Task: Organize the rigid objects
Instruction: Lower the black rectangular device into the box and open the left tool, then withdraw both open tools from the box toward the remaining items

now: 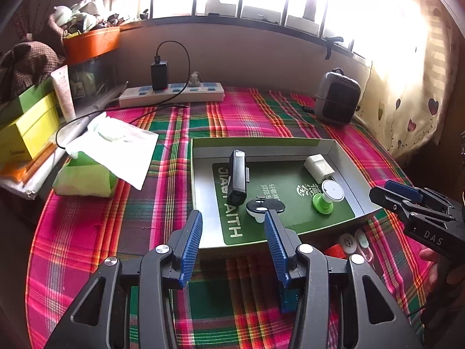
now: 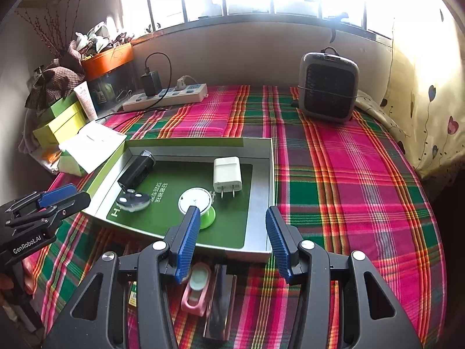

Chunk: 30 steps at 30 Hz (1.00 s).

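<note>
Box lid already holds four pieces; both our left gripper and right gripper gape wide, empty. Next pick — the pink clip lying on the cloth just below the right fingers — means dropping low to straddle it.

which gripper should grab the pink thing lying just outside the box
Right. The pink item lies directly below the open right gripper, while the left gripper faces the tray.
</note>
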{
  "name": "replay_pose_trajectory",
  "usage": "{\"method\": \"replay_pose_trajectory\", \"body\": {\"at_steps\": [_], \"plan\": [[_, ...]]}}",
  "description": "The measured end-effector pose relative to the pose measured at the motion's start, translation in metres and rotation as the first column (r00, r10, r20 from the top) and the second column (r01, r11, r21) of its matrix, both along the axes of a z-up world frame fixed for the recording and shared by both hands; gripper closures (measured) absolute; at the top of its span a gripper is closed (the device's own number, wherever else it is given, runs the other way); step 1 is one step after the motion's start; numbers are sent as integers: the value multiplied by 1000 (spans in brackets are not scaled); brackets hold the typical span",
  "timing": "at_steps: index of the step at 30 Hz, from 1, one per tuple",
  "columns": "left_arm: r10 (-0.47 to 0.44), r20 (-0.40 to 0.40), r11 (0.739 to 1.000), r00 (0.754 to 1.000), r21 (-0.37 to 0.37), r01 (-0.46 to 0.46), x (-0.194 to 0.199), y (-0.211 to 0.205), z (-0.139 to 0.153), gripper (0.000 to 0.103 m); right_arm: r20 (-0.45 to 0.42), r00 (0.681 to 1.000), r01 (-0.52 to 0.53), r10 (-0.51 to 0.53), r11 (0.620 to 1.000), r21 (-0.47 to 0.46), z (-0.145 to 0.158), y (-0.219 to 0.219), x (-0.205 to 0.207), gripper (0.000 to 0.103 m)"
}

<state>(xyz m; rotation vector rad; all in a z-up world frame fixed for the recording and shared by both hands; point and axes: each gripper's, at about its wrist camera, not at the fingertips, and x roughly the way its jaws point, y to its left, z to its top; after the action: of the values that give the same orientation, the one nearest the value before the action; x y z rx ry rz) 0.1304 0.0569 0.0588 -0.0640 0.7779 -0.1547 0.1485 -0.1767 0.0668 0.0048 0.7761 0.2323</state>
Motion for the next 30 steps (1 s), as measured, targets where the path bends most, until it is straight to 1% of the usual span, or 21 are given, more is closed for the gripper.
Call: {"method": "replay_pose_trajectory", "body": {"at_steps": [3, 7, 11, 15, 18, 23, 30], "plan": [[-1, -3, 1000, 1000, -3, 1, -7, 3, -1, 59, -4, 1000, 3, -3, 1000, 4, -2, -3, -7, 55], [-5, -12, 999, 1000, -48, 5, -16, 10, -2, 59, -21, 1000, 5, -4, 1000, 18, -7, -8, -16, 55], [-10, -17, 998, 1000, -64, 9, -25, 12, -5, 59, -41, 999, 10, -9, 1000, 22, -14, -13, -28, 55], [-19, -39, 995, 999, -94, 15, -32, 14, -14, 59, -60, 998, 2, -2, 1000, 3, -22, -13, -38, 55], [-26, -60, 995, 998, -95, 21, -35, 13, -21, 58, -76, 997, -2, 2, 1000, -8, -28, -13, -45, 55], [-64, -85, 992, 994, -113, 54, -38, 8, -30, 58, -106, 994, -5, 4, 1000, -7, -38, -14, -51, 54], [-102, -109, 985, 989, -147, 86, -38, 2, -36, 57, -130, 991, -20, 16, 999, -27, -48, -8, -49, 52]]}}
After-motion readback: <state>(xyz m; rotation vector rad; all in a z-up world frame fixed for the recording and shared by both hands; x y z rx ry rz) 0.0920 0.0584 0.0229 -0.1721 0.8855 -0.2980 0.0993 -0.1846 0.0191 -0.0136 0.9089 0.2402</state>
